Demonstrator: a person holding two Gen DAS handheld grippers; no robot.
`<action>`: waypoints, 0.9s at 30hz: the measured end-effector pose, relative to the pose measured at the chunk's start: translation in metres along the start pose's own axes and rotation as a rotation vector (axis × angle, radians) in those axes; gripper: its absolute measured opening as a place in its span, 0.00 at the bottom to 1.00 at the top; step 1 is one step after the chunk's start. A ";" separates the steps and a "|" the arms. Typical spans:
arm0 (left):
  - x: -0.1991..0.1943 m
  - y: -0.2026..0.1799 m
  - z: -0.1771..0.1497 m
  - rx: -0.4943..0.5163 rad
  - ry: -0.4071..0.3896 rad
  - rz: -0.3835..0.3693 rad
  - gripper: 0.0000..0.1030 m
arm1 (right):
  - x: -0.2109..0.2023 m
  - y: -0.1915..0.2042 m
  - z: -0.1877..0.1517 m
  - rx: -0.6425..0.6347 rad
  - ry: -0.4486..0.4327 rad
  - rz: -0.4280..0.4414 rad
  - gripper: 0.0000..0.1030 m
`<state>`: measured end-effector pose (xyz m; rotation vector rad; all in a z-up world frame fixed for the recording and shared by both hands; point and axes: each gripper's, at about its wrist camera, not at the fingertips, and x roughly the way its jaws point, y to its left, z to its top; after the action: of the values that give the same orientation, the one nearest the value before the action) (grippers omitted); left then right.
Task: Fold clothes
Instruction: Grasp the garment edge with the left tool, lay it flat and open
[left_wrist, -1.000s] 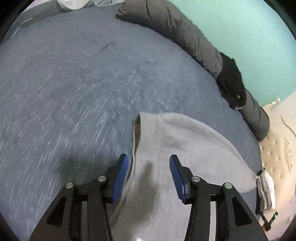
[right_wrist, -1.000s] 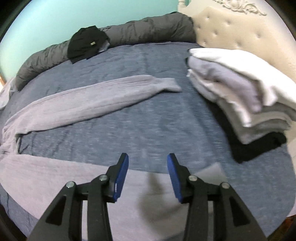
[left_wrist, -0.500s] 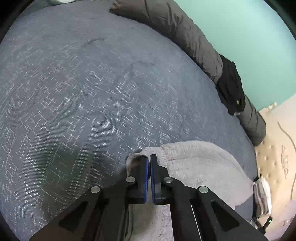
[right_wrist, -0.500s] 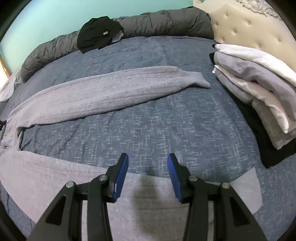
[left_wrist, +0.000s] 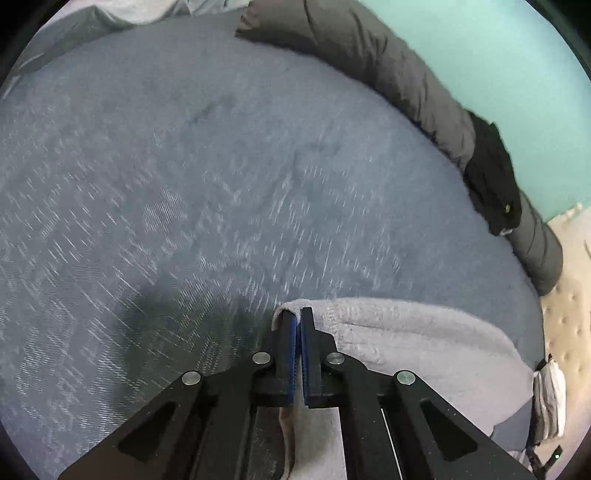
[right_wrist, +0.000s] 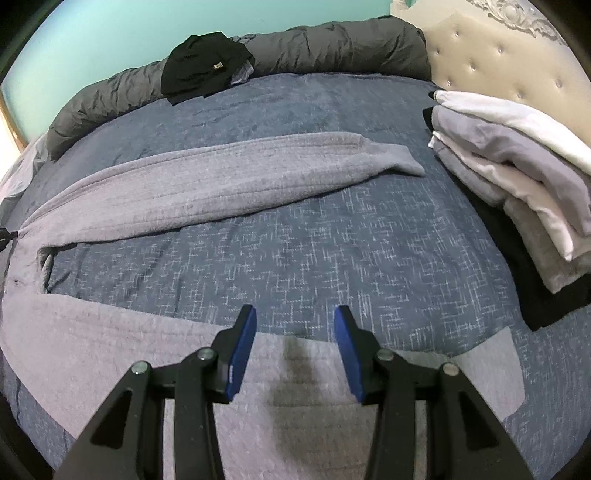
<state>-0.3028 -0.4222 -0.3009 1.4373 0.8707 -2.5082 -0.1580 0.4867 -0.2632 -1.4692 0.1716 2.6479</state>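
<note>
A grey knit garment (right_wrist: 207, 192) lies spread on the blue bed cover, one long part stretching toward the headboard, another part lying under my right gripper (right_wrist: 291, 332). My right gripper is open and empty just above that near part. In the left wrist view my left gripper (left_wrist: 297, 323) is shut on an edge of the grey garment (left_wrist: 406, 343) and holds it slightly above the cover.
A stack of folded clothes (right_wrist: 517, 162) sits at the right by the tufted headboard (right_wrist: 517, 66). A dark grey rolled duvet (right_wrist: 314, 48) runs along the far edge with a black garment (right_wrist: 203, 66) on it. Blue bed cover (left_wrist: 184, 184) stretches left.
My left gripper closed on the garment's edge and has shifted with it. My right gripper stayed open and drifted slightly over the near part.
</note>
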 end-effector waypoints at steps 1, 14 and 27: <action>-0.003 0.001 -0.001 -0.005 -0.003 0.002 0.05 | 0.000 -0.001 -0.001 0.007 0.002 0.001 0.43; -0.106 0.004 -0.056 0.037 -0.027 -0.018 0.32 | -0.029 -0.026 -0.024 0.132 -0.025 0.045 0.47; -0.169 0.028 -0.154 -0.001 0.015 -0.045 0.43 | -0.087 -0.122 -0.086 0.356 -0.034 -0.013 0.55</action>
<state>-0.0854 -0.3918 -0.2324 1.4541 0.9165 -2.5319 -0.0218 0.5910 -0.2402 -1.3015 0.5933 2.4641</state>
